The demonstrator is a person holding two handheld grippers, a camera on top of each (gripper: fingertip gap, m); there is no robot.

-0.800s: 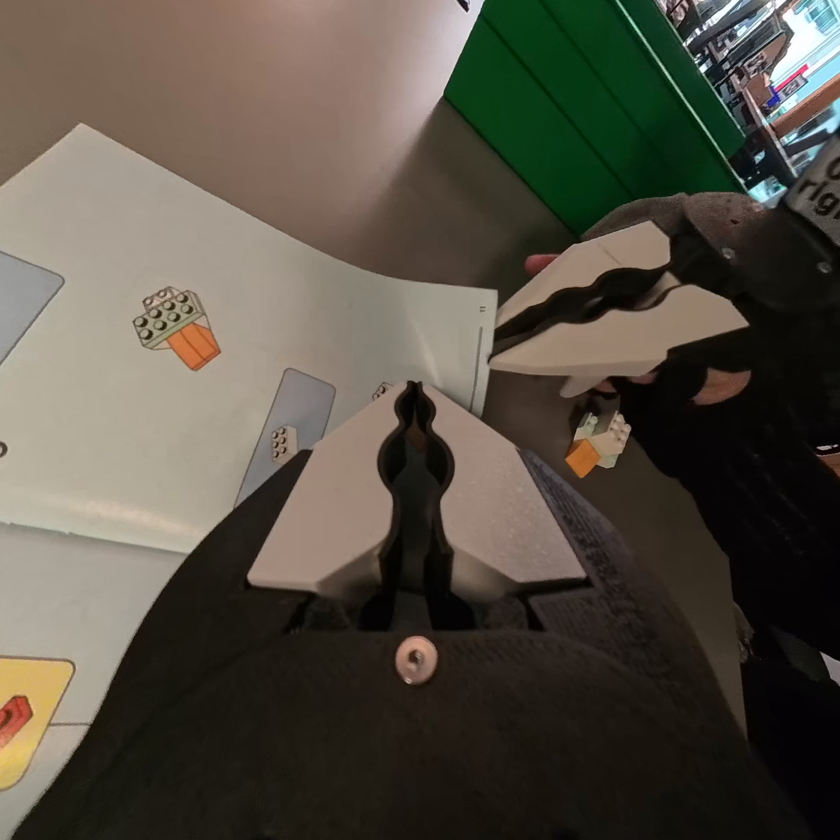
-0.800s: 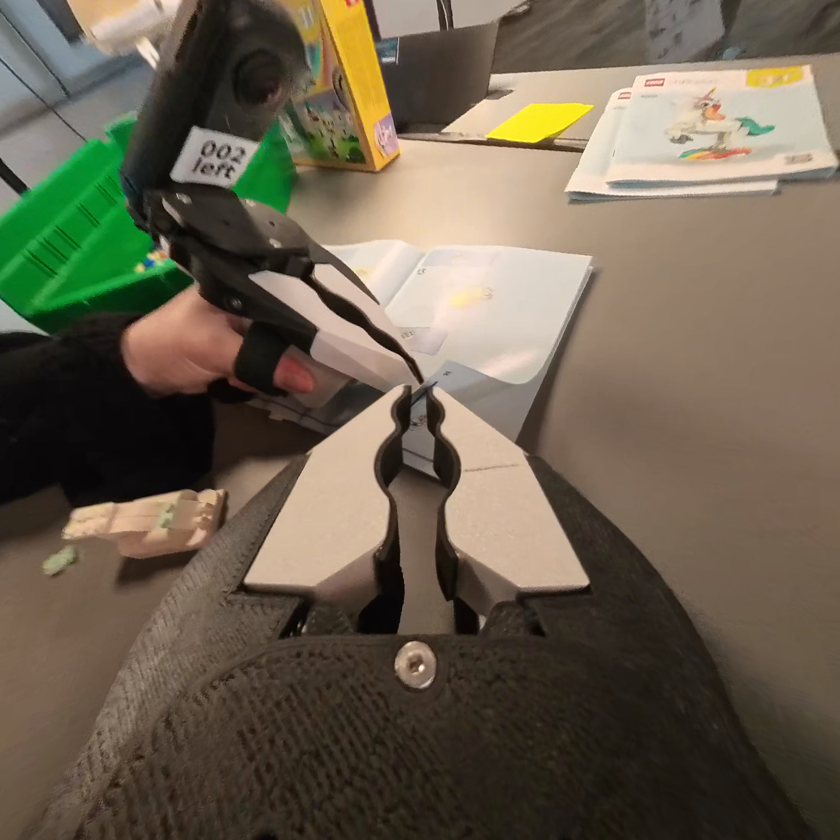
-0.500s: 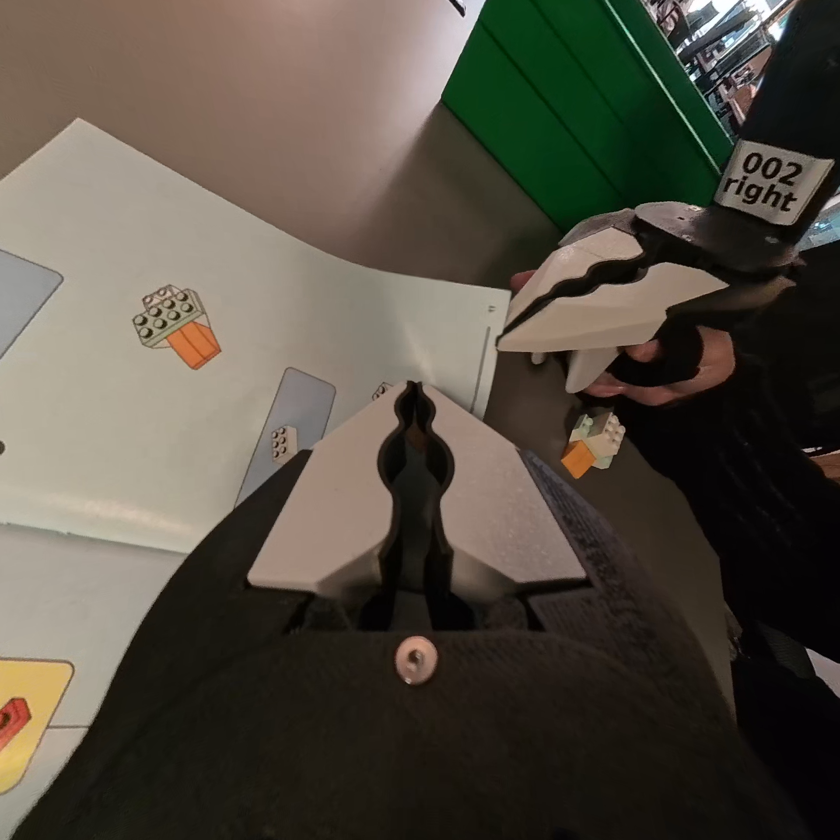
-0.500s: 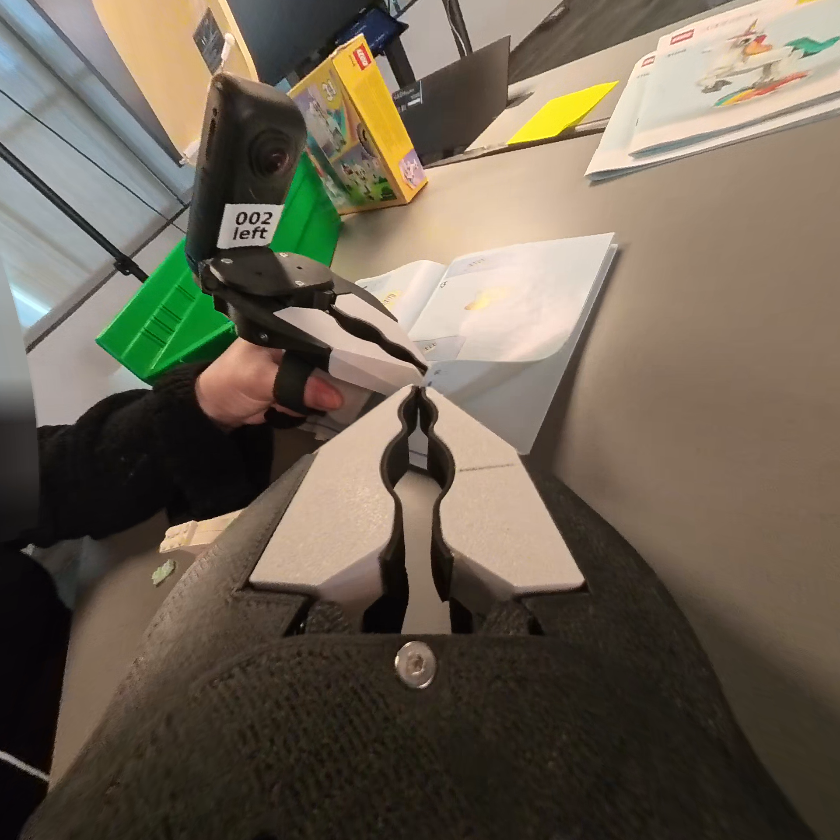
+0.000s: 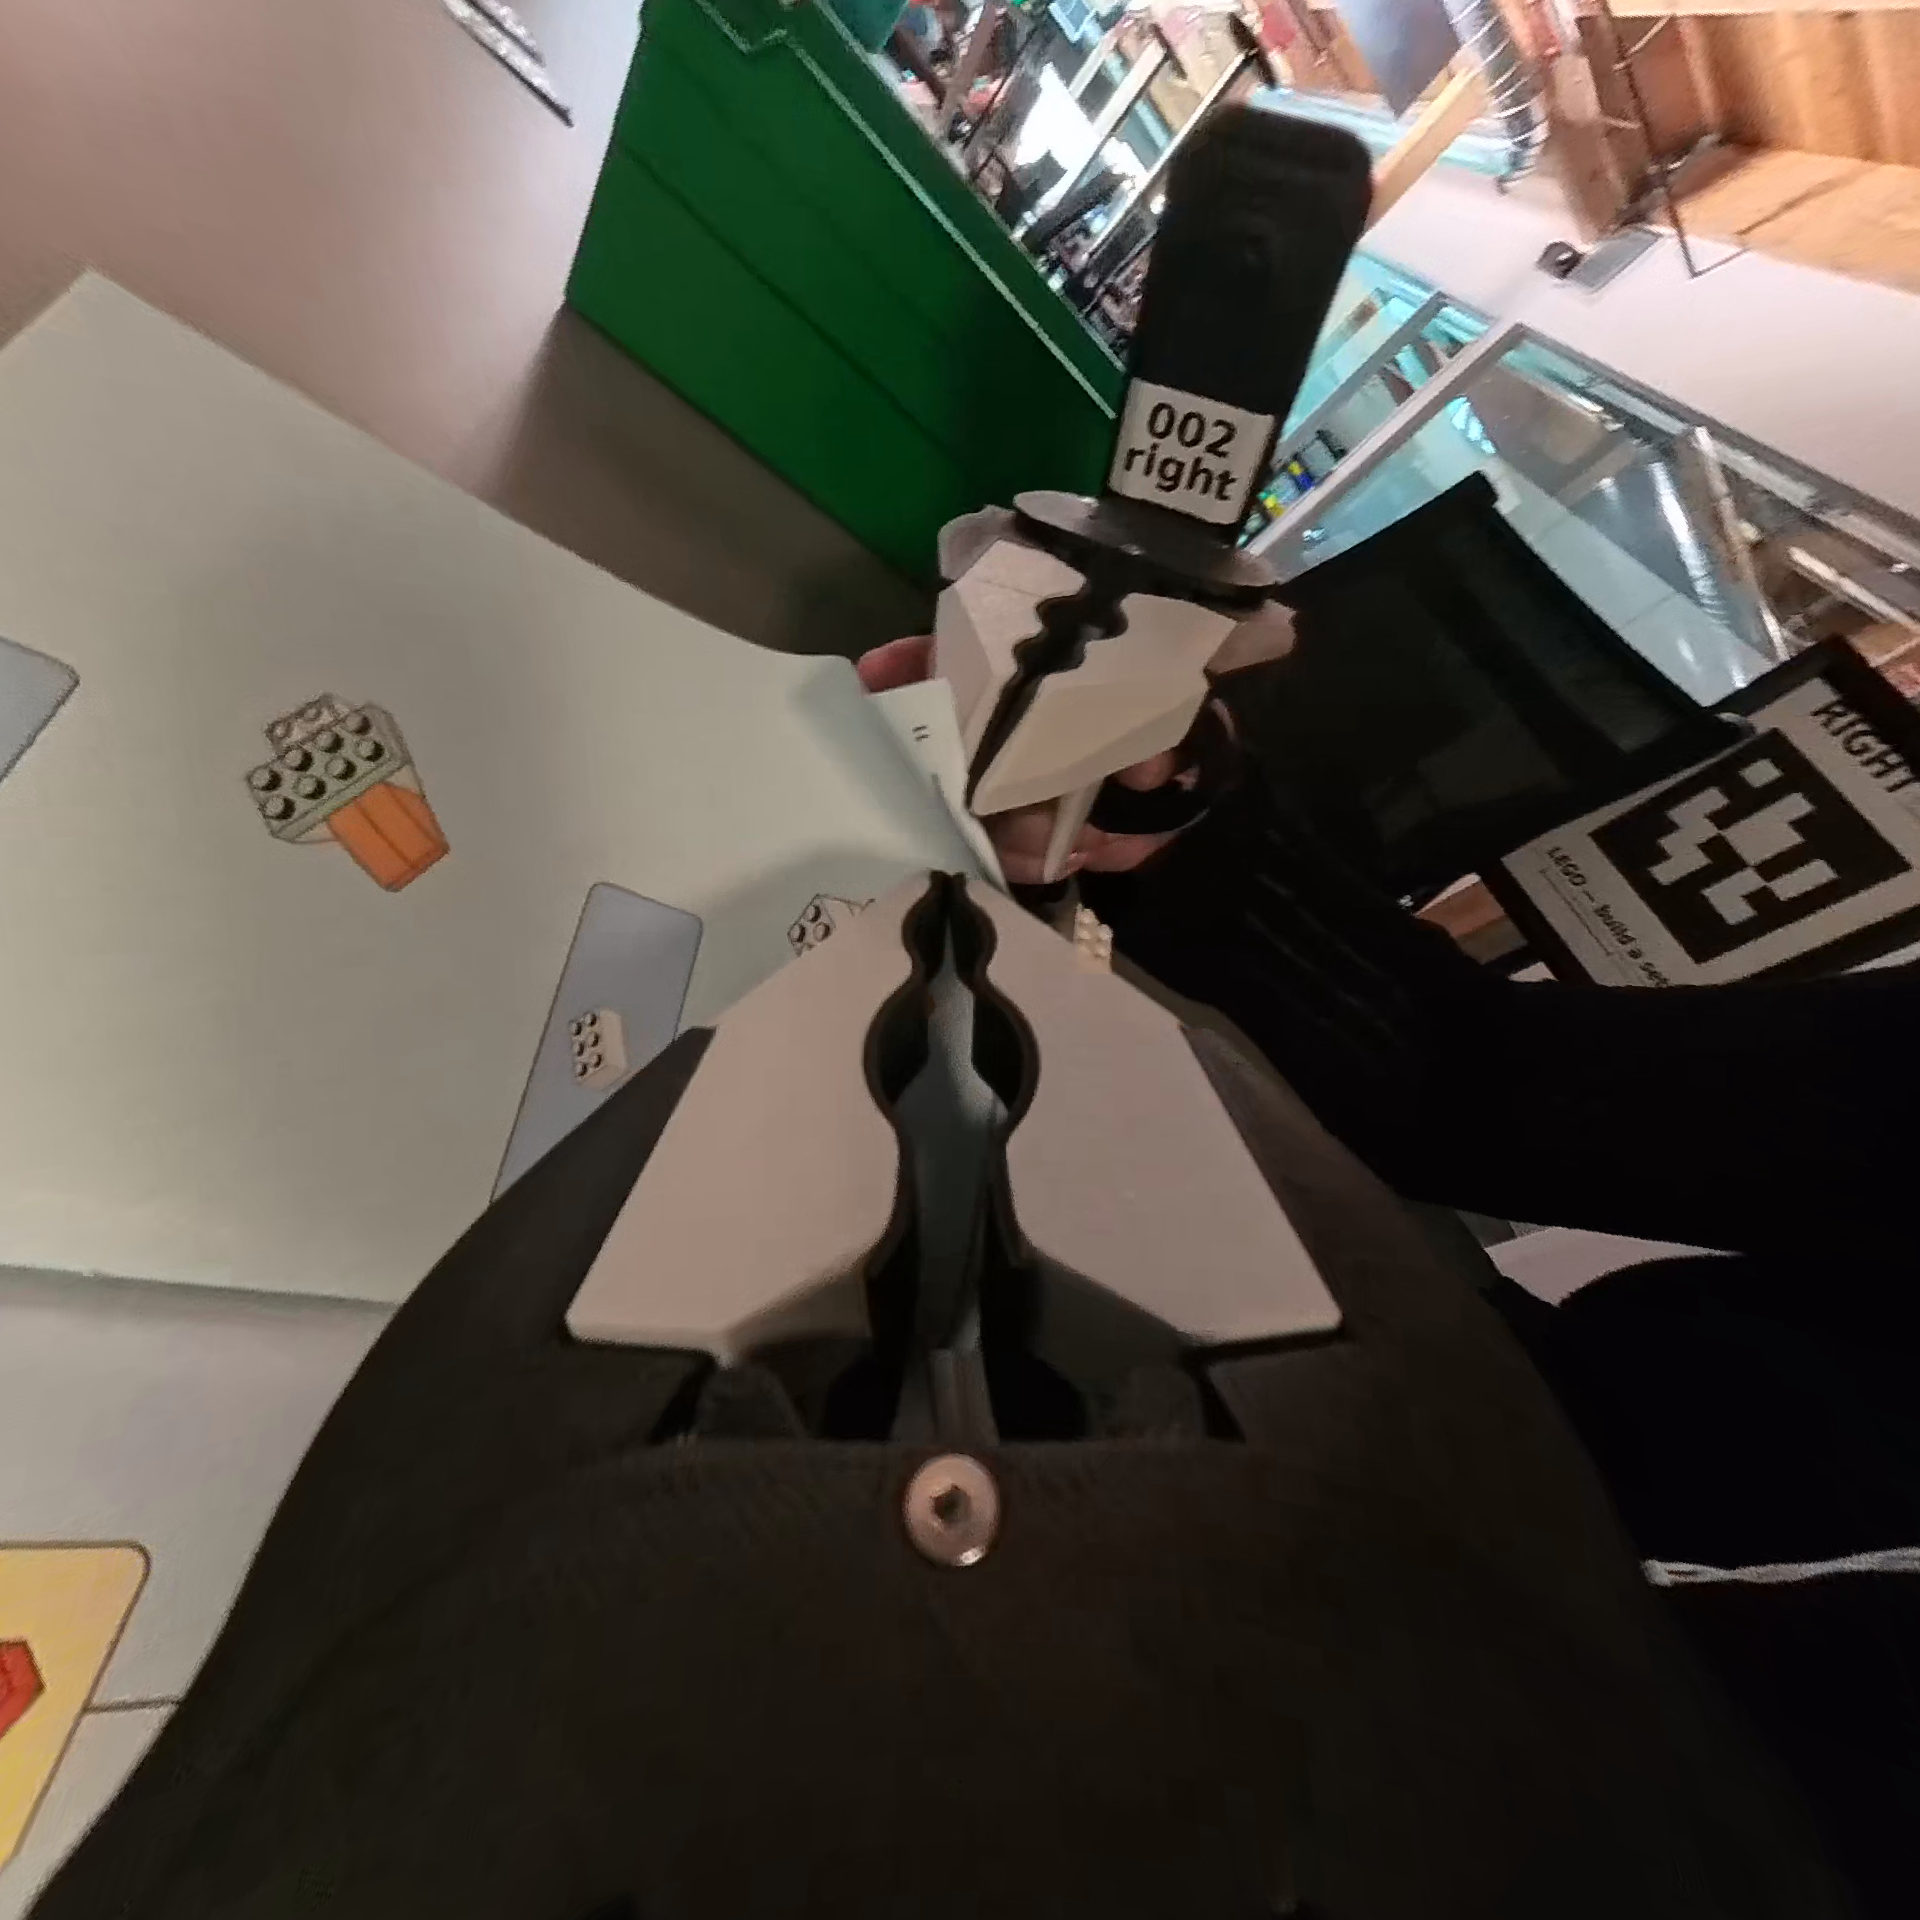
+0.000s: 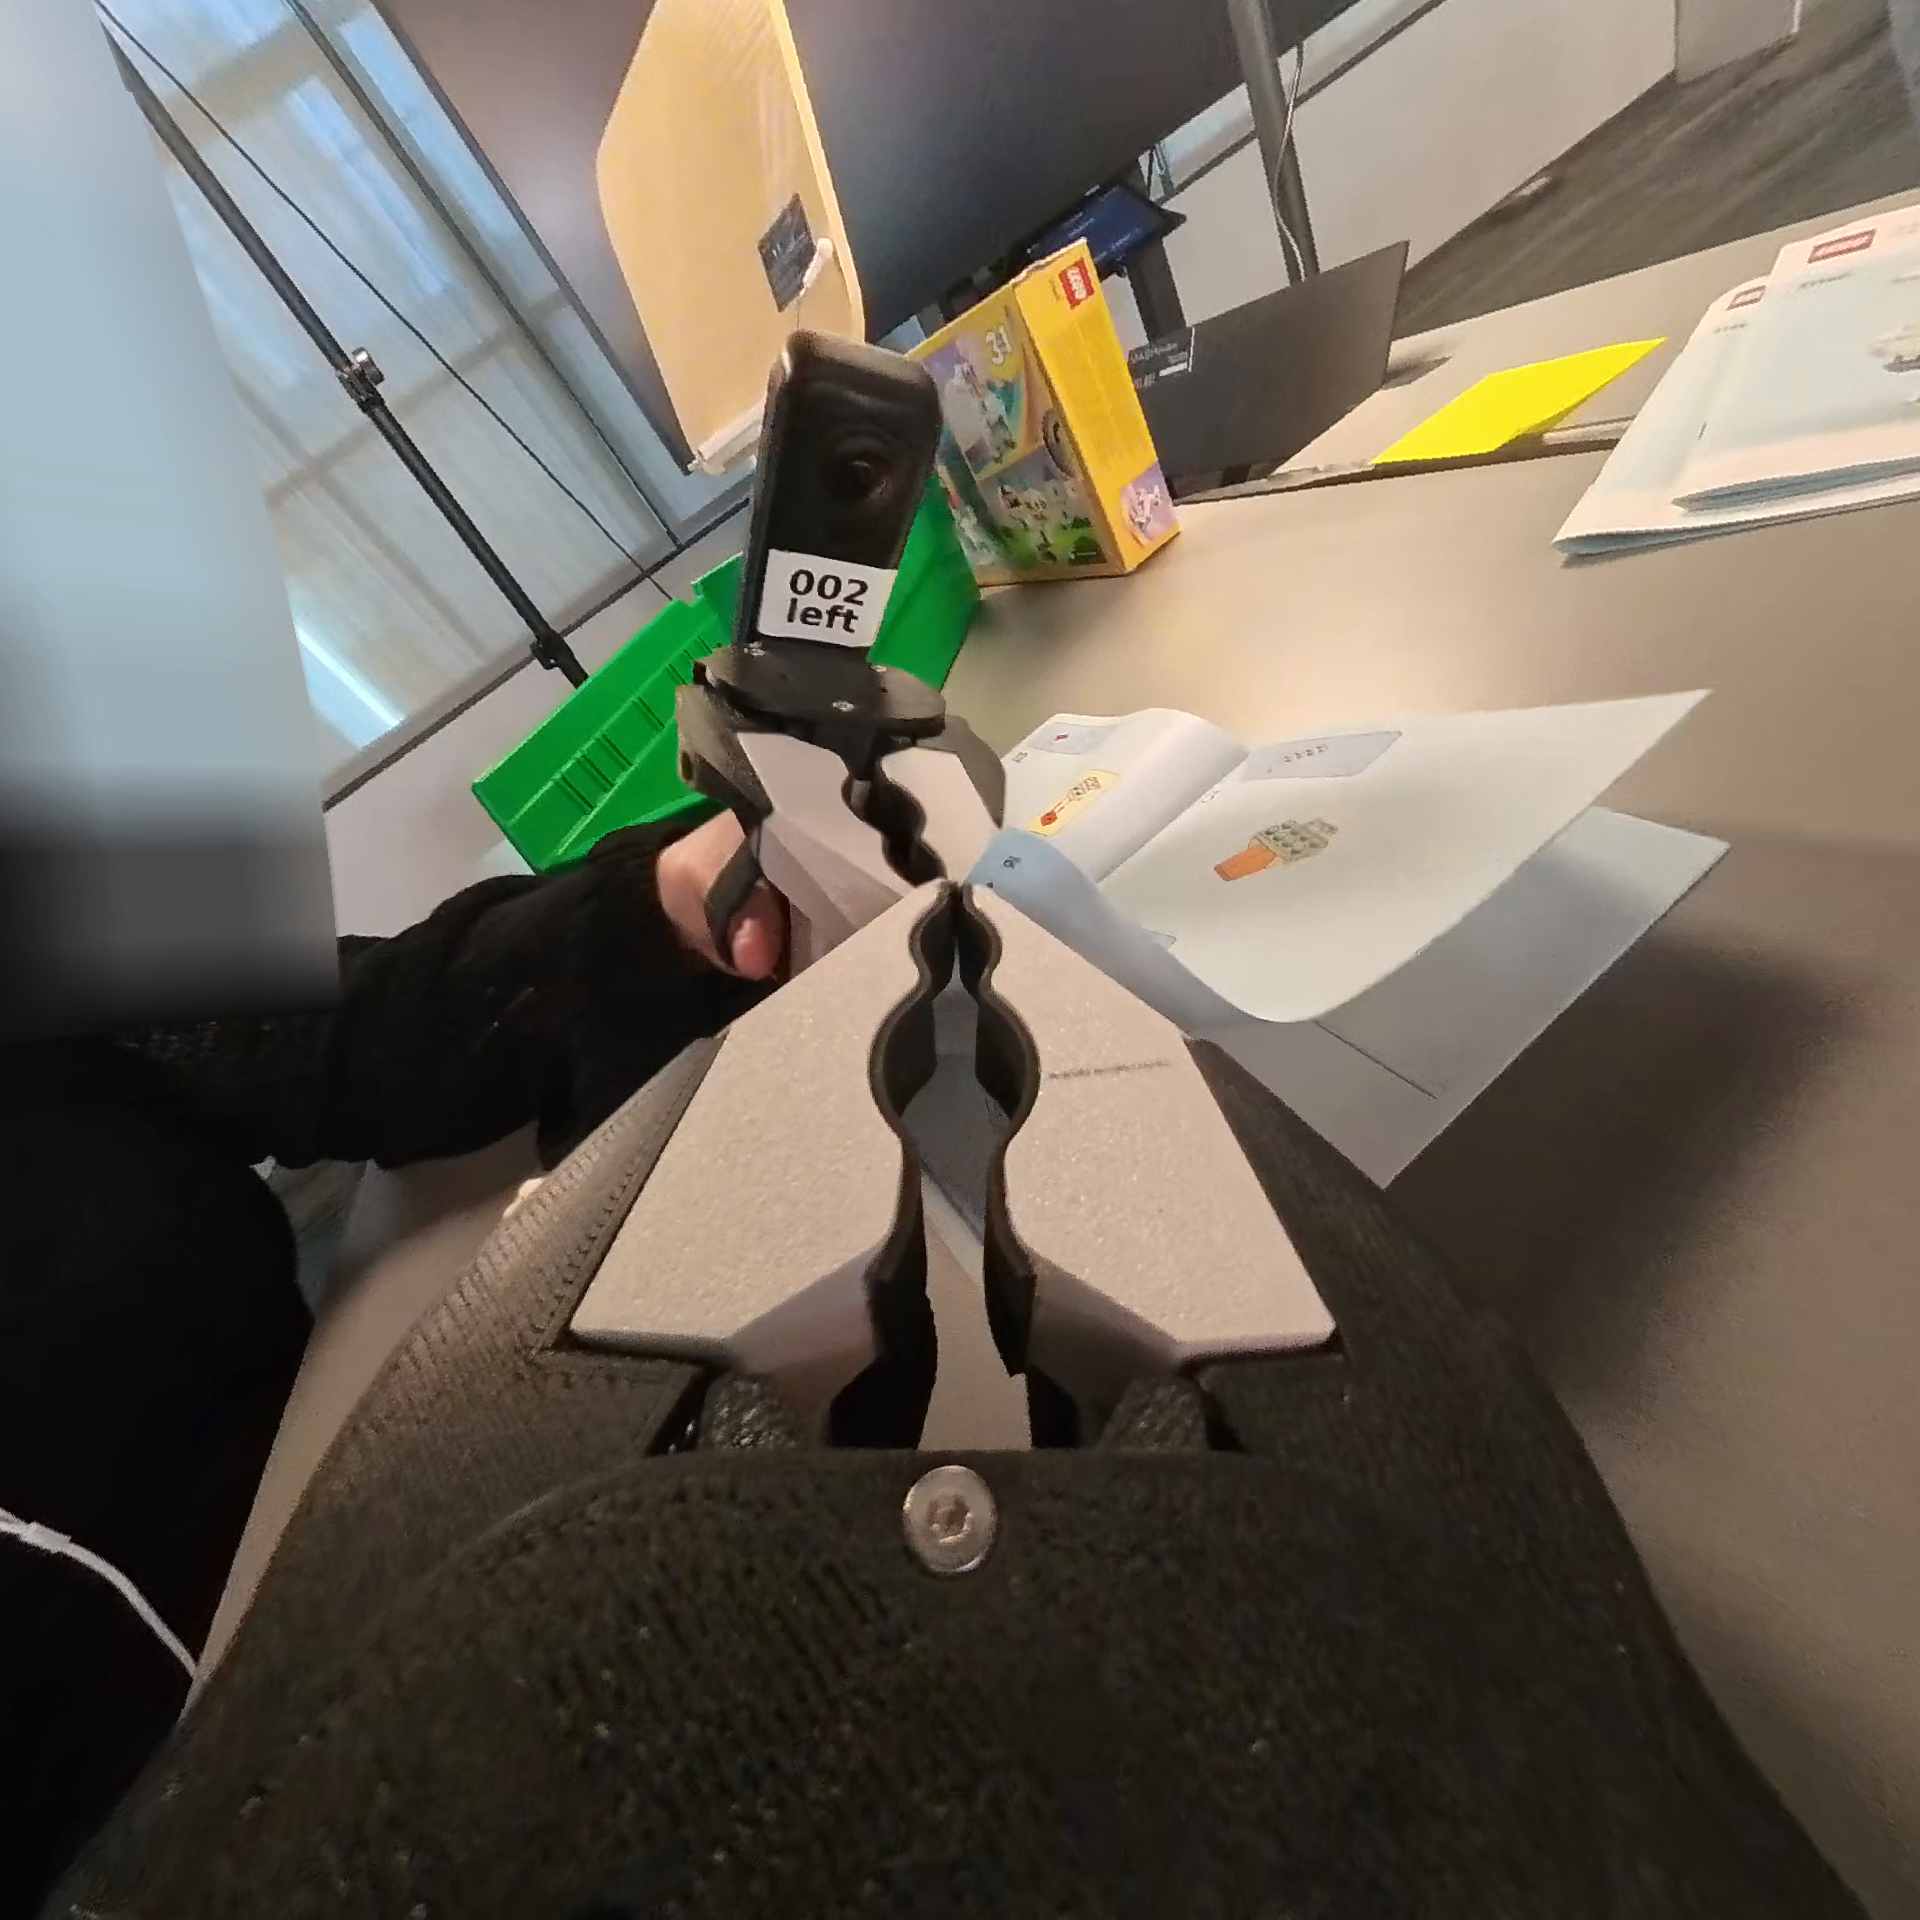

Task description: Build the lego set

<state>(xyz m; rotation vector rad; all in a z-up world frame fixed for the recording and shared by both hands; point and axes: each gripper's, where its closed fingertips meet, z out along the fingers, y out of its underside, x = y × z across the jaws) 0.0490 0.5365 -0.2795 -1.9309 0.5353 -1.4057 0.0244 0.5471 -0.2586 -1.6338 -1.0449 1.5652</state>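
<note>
The open instruction booklet (image 5: 312, 644) lies on the grey table, also in the right wrist view (image 6: 1351, 821). My right gripper (image 6: 951, 896) is shut on the corner of its top page and holds that corner lifted and curled; it also shows in the left wrist view (image 5: 977, 800). My left gripper (image 5: 948, 883) is shut, its tips against the lifted page edge; it also shows in the right wrist view (image 6: 928, 871). I cannot tell whether it pinches the page. A small white brick build (image 5: 1093, 940) is mostly hidden behind my left finger.
A green bin (image 5: 810, 281) stands beyond the booklet, also in the right wrist view (image 6: 623, 758). A yellow set box (image 6: 1049, 436), a yellow sheet (image 6: 1507, 416) and stacked booklets (image 6: 1766, 416) lie farther back. A black marker card (image 5: 1714, 831) is at the right. The grippers are tip to tip, or close to it.
My right gripper closed on the page corner and rose, lifting and curling the page. Both gripper tips have come together at the page edge. The brick build went out of sight behind my left finger.
</note>
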